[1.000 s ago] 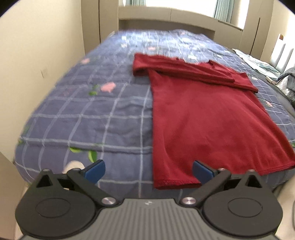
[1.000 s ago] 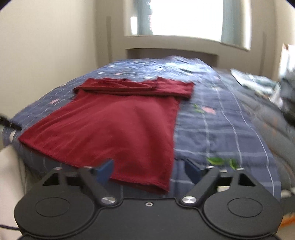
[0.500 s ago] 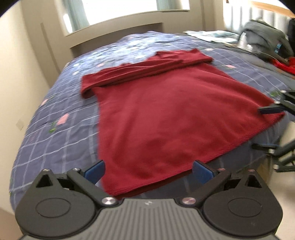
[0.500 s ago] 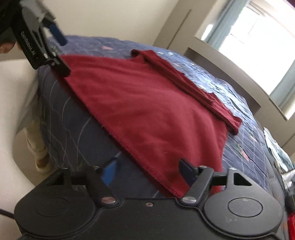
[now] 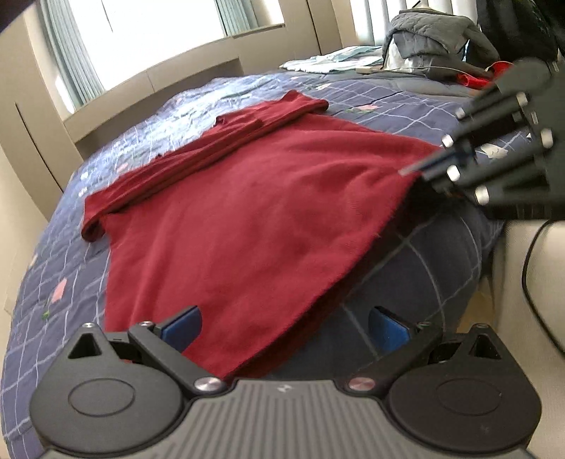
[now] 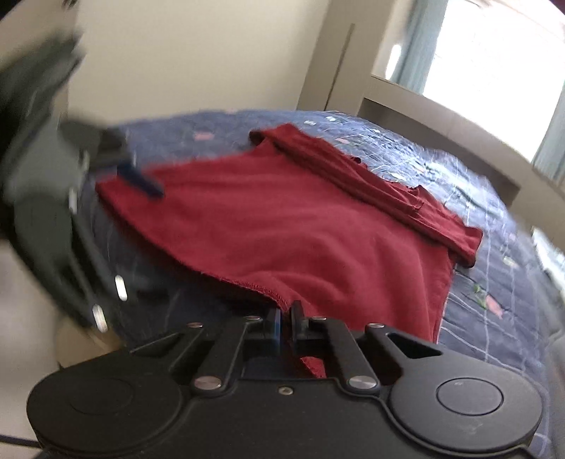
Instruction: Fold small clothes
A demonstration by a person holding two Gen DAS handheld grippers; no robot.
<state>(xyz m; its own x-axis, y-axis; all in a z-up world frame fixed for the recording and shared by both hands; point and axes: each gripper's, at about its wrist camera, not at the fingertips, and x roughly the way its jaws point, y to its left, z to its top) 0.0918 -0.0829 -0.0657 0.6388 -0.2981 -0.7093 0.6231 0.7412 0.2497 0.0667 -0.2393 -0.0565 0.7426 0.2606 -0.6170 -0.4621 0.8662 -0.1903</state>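
Observation:
A dark red shirt (image 5: 247, 212) lies flat on the blue checked bedspread (image 5: 53, 282), sleeves folded across its far end. My left gripper (image 5: 284, 326) is open, its blue pads straddling the shirt's near hem corner. My right gripper (image 6: 285, 316) is shut on the shirt's (image 6: 282, 229) hem at the other bottom corner, lifting it slightly. The right gripper also shows in the left wrist view (image 5: 423, 169), pinching that corner. The left gripper shows blurred in the right wrist view (image 6: 141, 180) at the far hem corner.
A grey jacket (image 5: 434, 31) and folded pale cloths (image 5: 328, 61) lie on the far side of the bed. A pale wall (image 6: 194, 53) and window ledge (image 6: 441, 116) border the bed. The bed's rounded edge (image 5: 423, 264) drops off below the hem.
Both grippers moved in to the shirt's bottom hem corners. My right gripper closed on its corner and raised it a little. My left gripper stayed open.

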